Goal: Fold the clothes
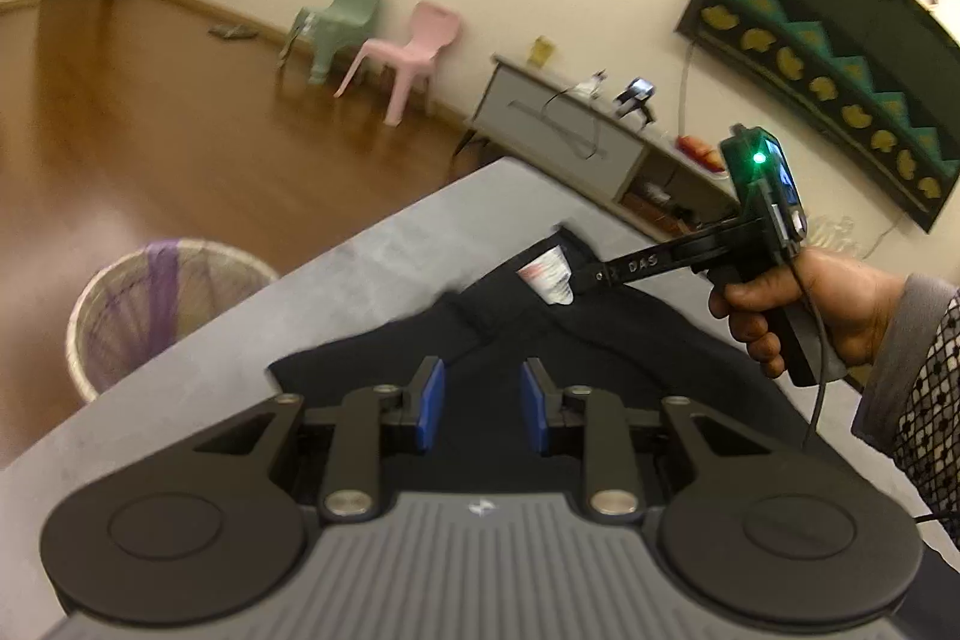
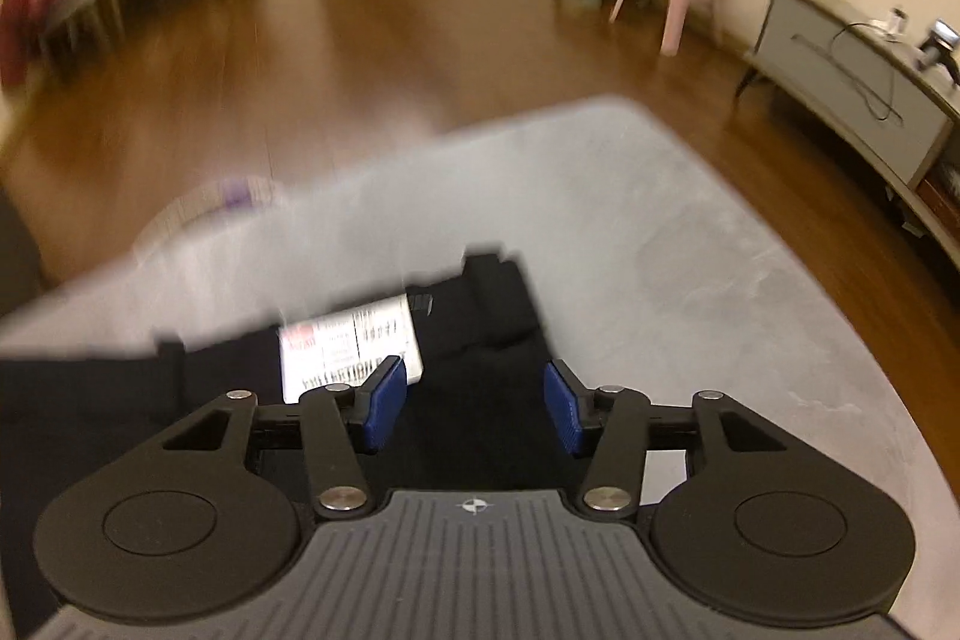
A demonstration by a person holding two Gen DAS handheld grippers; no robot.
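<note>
A black garment (image 1: 606, 340) lies on the grey table (image 1: 372, 262), with a white printed label (image 1: 547, 277) near its far edge. My left gripper (image 1: 483, 400) hovers open just above the garment's near part, nothing between its blue pads (image 1: 429, 403). A hand (image 1: 810, 316) holds my right gripper (image 1: 591, 275) from the right, its tip beside the label. In the right wrist view the right gripper (image 2: 474, 403) is open over the black garment (image 2: 480, 340). The label (image 2: 348, 346) sits just beyond its left pad (image 2: 384, 403). That view is motion-blurred.
A wire wastebasket (image 1: 156, 304) with a purple liner stands off the table's left edge. On the wooden floor beyond are a pink chair (image 1: 408, 52), a green chair (image 1: 339, 22) and a low grey cabinet (image 1: 558, 124). Bare table (image 2: 690, 250) extends right of the garment.
</note>
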